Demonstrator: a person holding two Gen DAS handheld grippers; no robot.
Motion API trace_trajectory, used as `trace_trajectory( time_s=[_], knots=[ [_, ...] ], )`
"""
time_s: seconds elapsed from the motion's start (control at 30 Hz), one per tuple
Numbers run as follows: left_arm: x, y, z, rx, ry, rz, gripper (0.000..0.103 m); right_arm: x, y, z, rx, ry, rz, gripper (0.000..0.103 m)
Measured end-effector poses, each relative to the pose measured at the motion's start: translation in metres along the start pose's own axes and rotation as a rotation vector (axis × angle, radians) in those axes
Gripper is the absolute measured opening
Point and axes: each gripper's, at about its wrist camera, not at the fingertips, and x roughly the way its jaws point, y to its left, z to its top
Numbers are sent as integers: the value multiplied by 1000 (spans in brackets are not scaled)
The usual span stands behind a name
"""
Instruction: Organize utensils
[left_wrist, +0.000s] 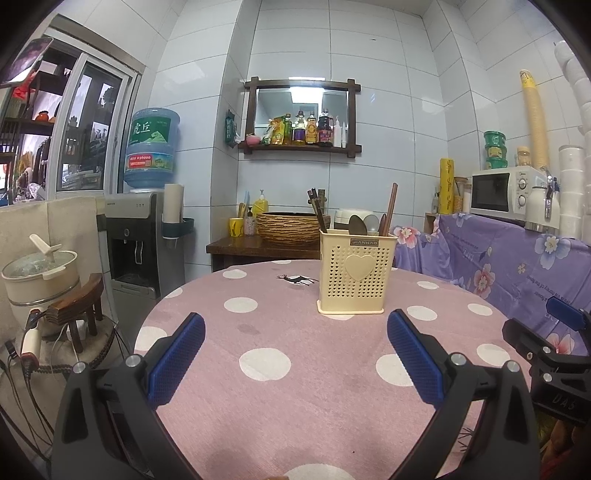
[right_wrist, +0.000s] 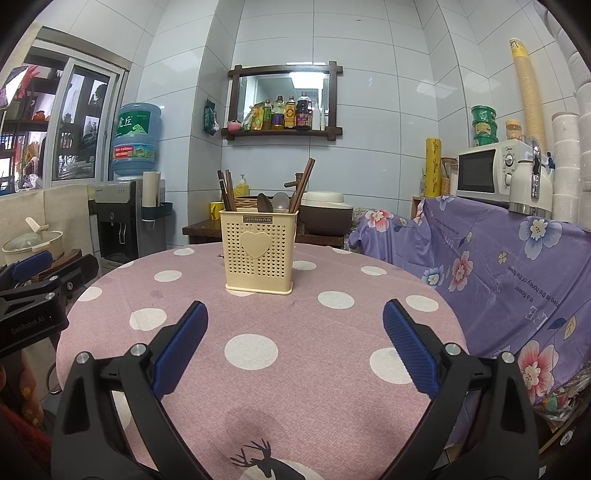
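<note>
A cream perforated utensil holder (left_wrist: 357, 271) (right_wrist: 258, 253) with a heart on its front stands on the far half of the round pink polka-dot table (left_wrist: 295, 369) (right_wrist: 295, 369). Dark chopsticks (left_wrist: 317, 212) (right_wrist: 226, 190), two spoons (left_wrist: 357, 224) (right_wrist: 265, 203) and brown wooden handles (left_wrist: 389, 210) (right_wrist: 303, 184) stick up out of it. My left gripper (left_wrist: 295, 325) hovers open over the near table, empty. My right gripper (right_wrist: 295, 314) is also open and empty, short of the holder. Each gripper shows at the edge of the other's view.
A purple floral cloth (right_wrist: 498, 266) covers the counter on the right, with a microwave (right_wrist: 487, 173) and a white kettle (right_wrist: 530, 188) on it. A water dispenser (left_wrist: 142, 236) and a pot (left_wrist: 40, 273) stand at the left. Behind the table is a wooden stand with a woven basin (left_wrist: 288, 227).
</note>
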Motion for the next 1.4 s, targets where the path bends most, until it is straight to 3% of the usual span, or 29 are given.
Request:
trace_trajectory(
  time_s=[1.4],
  knots=[
    [0,-3,5,9,13,0,98,-3,0,2,0,-3,11,95]
  ],
)
